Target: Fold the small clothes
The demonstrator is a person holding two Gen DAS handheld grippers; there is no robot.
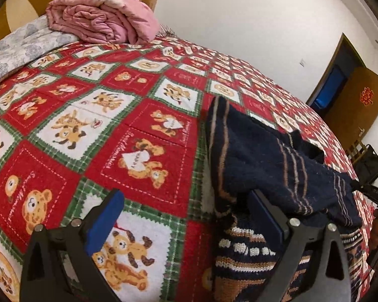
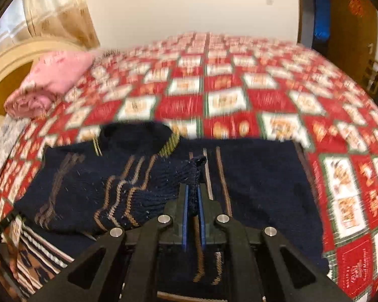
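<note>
A navy knit sweater with tan stripes lies on the bed, and part of it is lifted off the quilt. My left gripper stands wide open over the quilt with only quilt between its blue pads. The raised knit drapes over the tip of its right finger. In the right wrist view my right gripper is shut on a pinched-up fold of the sweater, which pulls the cloth up. From the left wrist view the right gripper shows at the far right, tugging the sleeve end taut.
The bed carries a red, white and green teddy-bear quilt. A folded pink blanket and a grey floral pillow lie by the headboard. A brown door and a dark bag are beyond the bed's far side.
</note>
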